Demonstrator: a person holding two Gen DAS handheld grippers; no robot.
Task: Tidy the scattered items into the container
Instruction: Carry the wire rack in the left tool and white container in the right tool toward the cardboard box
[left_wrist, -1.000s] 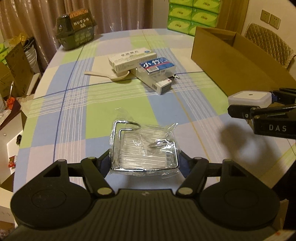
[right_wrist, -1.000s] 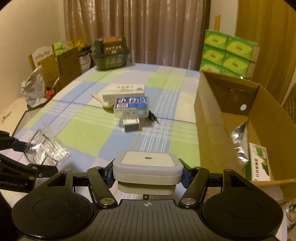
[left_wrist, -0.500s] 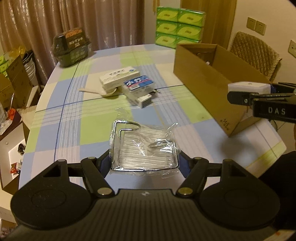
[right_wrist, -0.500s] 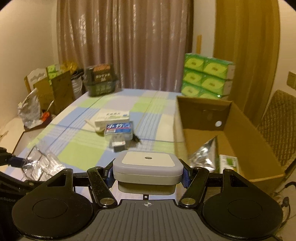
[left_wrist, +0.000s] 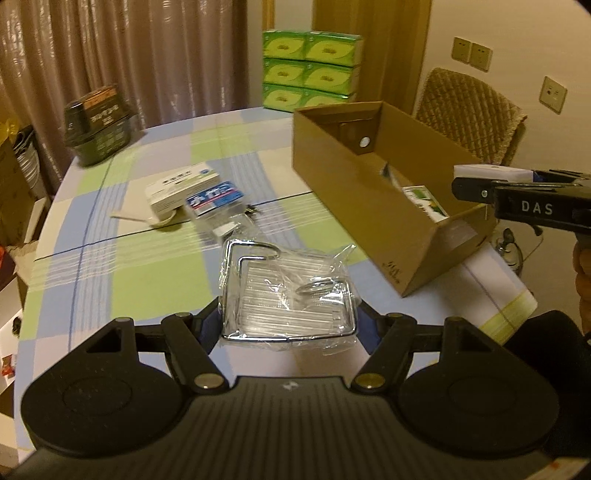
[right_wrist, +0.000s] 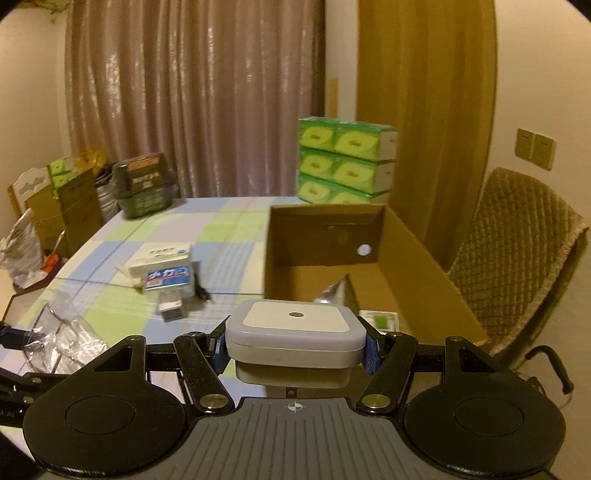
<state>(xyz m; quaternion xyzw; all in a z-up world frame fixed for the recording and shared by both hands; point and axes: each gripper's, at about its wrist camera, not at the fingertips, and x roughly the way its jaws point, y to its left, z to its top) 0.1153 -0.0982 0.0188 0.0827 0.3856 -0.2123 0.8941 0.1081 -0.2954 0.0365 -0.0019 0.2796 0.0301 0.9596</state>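
Observation:
My left gripper (left_wrist: 290, 325) is shut on a chrome wire rack wrapped in clear plastic (left_wrist: 288, 295), held in the air above the checked tablecloth. My right gripper (right_wrist: 295, 345) is shut on a white square night-light (right_wrist: 293, 334); from the left wrist it appears at the right edge as a black arm (left_wrist: 532, 203) holding the white block (left_wrist: 487, 171) near the box's front corner. The open cardboard box (right_wrist: 417, 251) stands on the table's right side, with a silver pouch (right_wrist: 338, 291) and a green-and-white packet (right_wrist: 382, 319) inside. White and blue medicine boxes (left_wrist: 199, 190) and a white spoon (left_wrist: 155, 219) lie mid-table.
A dark green basket (left_wrist: 98, 125) sits at the table's far left corner. Stacked green tissue packs (left_wrist: 310, 70) stand behind the box, and a woven chair (right_wrist: 517, 251) stands to its right. Cartons and bags (right_wrist: 44, 218) crowd the floor at the left. A small black plug (left_wrist: 251, 210) lies by the medicine boxes.
Both grippers have risen and drawn back with their loads, so the table and the box's inside show from higher up. The right gripper now sits by the box's near corner.

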